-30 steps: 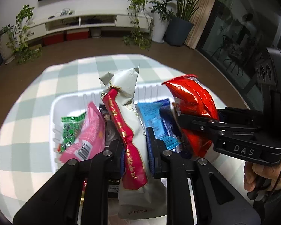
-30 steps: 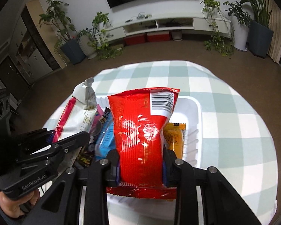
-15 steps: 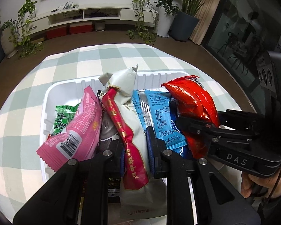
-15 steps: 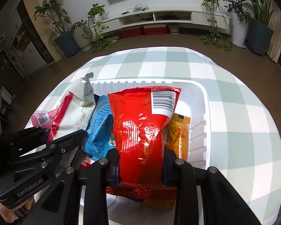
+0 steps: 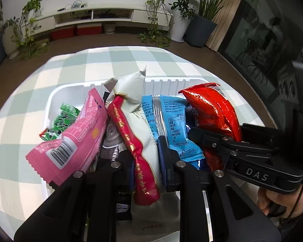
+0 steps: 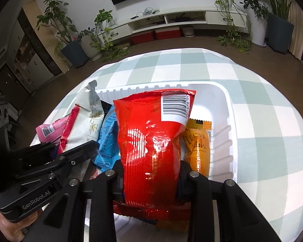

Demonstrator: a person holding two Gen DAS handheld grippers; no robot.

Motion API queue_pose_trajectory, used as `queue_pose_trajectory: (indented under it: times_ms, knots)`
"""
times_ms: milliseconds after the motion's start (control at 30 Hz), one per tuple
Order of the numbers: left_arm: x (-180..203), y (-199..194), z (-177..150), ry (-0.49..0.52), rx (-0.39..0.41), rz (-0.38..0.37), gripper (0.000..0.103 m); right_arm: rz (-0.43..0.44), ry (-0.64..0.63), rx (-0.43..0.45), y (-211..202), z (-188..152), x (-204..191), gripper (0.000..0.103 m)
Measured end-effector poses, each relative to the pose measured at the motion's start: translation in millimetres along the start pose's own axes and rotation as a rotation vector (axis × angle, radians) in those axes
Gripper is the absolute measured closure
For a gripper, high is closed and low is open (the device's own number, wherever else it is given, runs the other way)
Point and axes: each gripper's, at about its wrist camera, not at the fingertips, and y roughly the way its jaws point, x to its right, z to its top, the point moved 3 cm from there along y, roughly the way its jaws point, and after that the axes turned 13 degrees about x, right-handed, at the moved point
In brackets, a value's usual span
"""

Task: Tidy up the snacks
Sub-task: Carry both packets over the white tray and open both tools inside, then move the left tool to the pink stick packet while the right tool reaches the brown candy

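Two crinkly foil packets are clamped: a white pouch [image 5: 143,125] in the left tongs [image 5: 146,161], a glossy red bag [image 6: 151,141] in the right tongs [image 6: 151,173]; lower ends are hidden in the ribbed white bin [image 6: 224,121].

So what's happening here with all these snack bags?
A person is sorting snacks into a white tray on a checked tablecloth, with a gripper in each hand. The left gripper is shut on a white-and-red packet; the right gripper is shut on a red bag. Both stand among blue, pink, green and orange packets in the tray.
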Motion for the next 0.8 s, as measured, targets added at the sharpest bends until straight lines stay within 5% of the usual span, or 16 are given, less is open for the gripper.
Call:
queue_pose_trajectory:
  times_ms: [133, 367, 600, 800]
  knots:
    - [3.9, -5.3, 2.2, 0.018, 0.001, 0.019, 0.079, -0.02, -0.047, 0.009, -5.7, 3.8, -7.4, 0.063]
    - [12.2, -21.8, 8.4, 0.049, 0.045, 0.038, 0.043, -0.038, -0.059, 0.051, -22.2, 11.2, -7.5, 0.054]
    - [19.8, -43.3, 10.8, 0.061, 0.068, 0.031, 0.035, -0.048, -0.079, 0.082, -41.2, 15.1, -10.1, 0.047]
    - [24.0, -78.7, 11.8, 0.043, 0.107, 0.017, 0.025, -0.056, -0.066, 0.131, -69.5, 15.2, -6.1, 0.028]
